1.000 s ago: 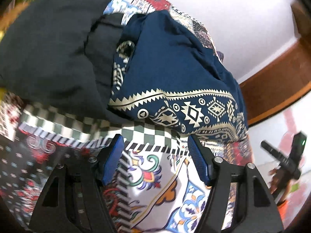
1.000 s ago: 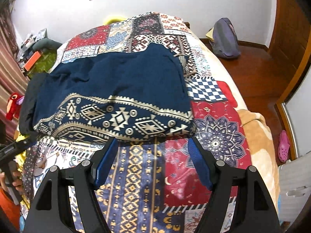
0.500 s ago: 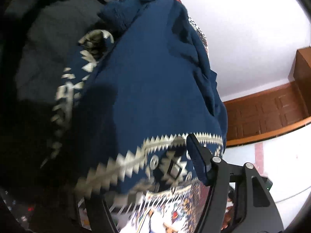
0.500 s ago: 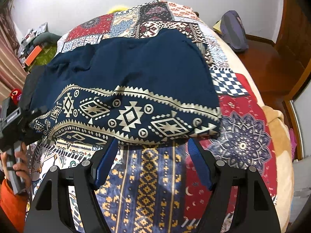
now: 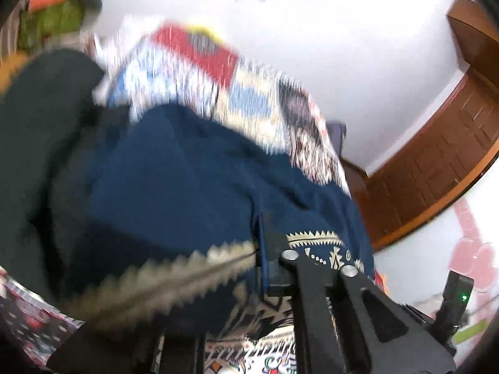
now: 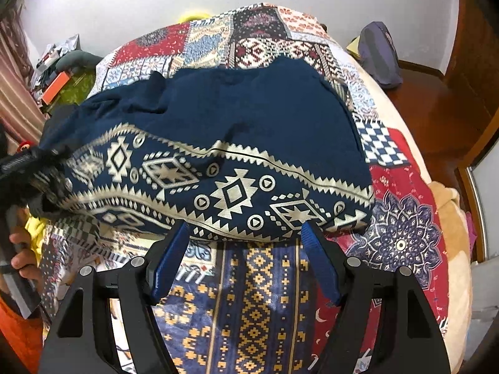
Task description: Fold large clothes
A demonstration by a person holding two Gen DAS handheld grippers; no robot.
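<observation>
Navy garment [image 6: 249,118] with a cream zigzag-and-diamond border band, on a patchwork bedspread [image 6: 402,237] of red, blue, white and black panels, one navy-white check, one blue with gold lattice; black gripper frames, blue pads [image 6: 321,268]; grey-purple backpack [image 6: 379,53]; reddish-brown wood floor [image 6: 436,106].

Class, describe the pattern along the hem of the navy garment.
Cream geometric band on the navy garment: diamonds, circles, zigzag edging. Clearest in the right wrist view.

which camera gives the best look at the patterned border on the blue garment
The right wrist view: the blue garment lies sharp across the bed, border fully visible. The left wrist view is blurred and close, showing only bits of border.
</observation>
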